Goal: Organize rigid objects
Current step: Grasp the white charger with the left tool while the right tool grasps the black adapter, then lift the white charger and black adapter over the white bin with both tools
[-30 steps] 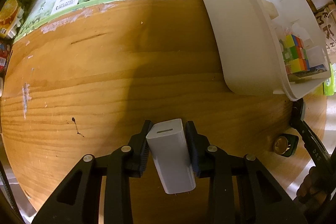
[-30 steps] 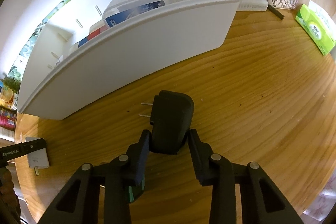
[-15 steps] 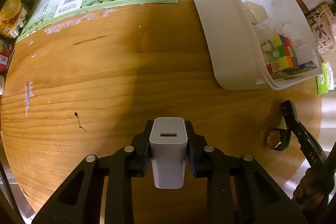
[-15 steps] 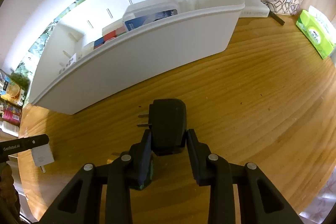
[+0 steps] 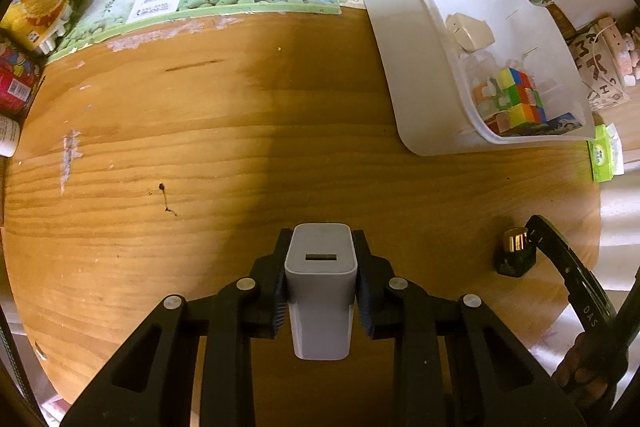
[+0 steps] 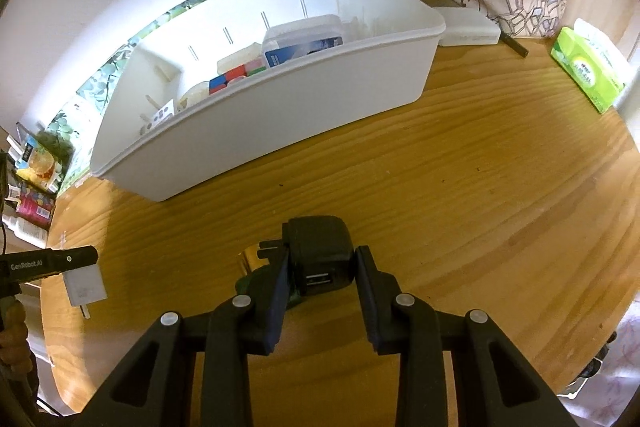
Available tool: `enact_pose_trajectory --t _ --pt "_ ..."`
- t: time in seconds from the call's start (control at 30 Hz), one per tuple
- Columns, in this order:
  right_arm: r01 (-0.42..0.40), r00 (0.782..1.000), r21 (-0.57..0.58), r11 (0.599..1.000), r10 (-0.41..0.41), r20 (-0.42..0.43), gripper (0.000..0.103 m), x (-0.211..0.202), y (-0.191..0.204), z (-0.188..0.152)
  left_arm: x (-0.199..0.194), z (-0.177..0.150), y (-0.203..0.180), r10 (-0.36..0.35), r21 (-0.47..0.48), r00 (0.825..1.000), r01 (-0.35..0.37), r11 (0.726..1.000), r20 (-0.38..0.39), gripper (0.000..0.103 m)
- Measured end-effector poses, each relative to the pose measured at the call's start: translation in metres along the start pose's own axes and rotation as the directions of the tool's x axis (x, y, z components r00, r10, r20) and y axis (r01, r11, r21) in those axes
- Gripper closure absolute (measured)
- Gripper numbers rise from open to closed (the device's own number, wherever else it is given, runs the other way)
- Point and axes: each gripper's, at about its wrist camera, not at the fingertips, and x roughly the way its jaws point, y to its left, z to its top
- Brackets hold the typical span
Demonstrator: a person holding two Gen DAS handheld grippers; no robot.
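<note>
Left hand-held gripper (image 5: 320, 263): jaws closed onto a white USB charger (image 5: 320, 291), pads pressing both its long sides. USB slot faces the camera; the prong end is hidden behind the body in the left wrist view. In the right wrist view the same charger (image 6: 85, 283) shows at the far left under the gripper's tip, clear of the tabletop (image 5: 160, 155), one prong visible below it.

Right hand-held gripper (image 6: 322, 267): jaws closed on a black USB charger (image 6: 320, 255). Left pad is on its side; contact at the right pad is hard to make out. USB port faces the camera, prongs stick out to the left. A dark green item with a brass-coloured top (image 6: 260, 269) sits partly hidden behind the left finger; what it is cannot be told. In the left wrist view that item (image 5: 516, 251) appears at the right, beside the right gripper's finger, and the black charger itself is out of sight there.

White plastic bin (image 6: 280, 115) stands on the tabletop beyond both grippers, well apart from them. Contents only partly seen over the rim: a colour cube (image 5: 516, 95), a cream block (image 5: 470, 31), a blue-labelled box (image 6: 304, 47). Remaining contents unresolved.

Green tissue pack (image 6: 588, 67) at the right edge, cut off in the left view.
</note>
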Motion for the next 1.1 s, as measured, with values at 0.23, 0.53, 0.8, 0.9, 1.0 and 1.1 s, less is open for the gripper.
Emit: enact_pose_trajectory --t 0.23,0.53,0.8,0.9,1.0,1.1 --pt "-0.014 1.0 -0.02 1.0 0.015 0.016 0.071 -0.018 0.002 -0.004 -0.02 -0.015 -0.004 -0.005 0.008 1.0 0.005 1.0 0.03 0.074" --pt "-0.02 0.998 -0.075 0.997 0.024 0.057 0.071 -0.046 0.007 0.002 -0.044 -0.014 -0.008 -0.027 0.026 0.997 0.025 0.999 0.075 0.074" --pt "-0.055 0.992 -0.105 0.993 0.066 0.11 0.071 -0.072 0.01 0.019 -0.074 -0.01 -0.023 -0.043 0.053 0.989 0.036 0.998 0.139 0.074" --pt "-0.064 0.987 -0.124 0.99 0.081 0.14 0.071 -0.082 0.012 0.027 -0.084 -0.006 -0.029 -0.046 0.055 0.985 0.037 0.998 0.166 0.074" --pt "-0.069 0.981 -0.148 0.987 0.094 0.168 0.071 -0.091 0.013 0.037 -0.092 -0.002 -0.035 -0.044 0.056 0.98 0.034 0.998 0.192 0.074" --pt "-0.081 0.976 -0.165 0.983 0.112 0.188 0.071 -0.097 0.012 0.046 -0.1 0.003 -0.041 -0.038 0.05 0.973 0.028 0.998 0.226 0.074"
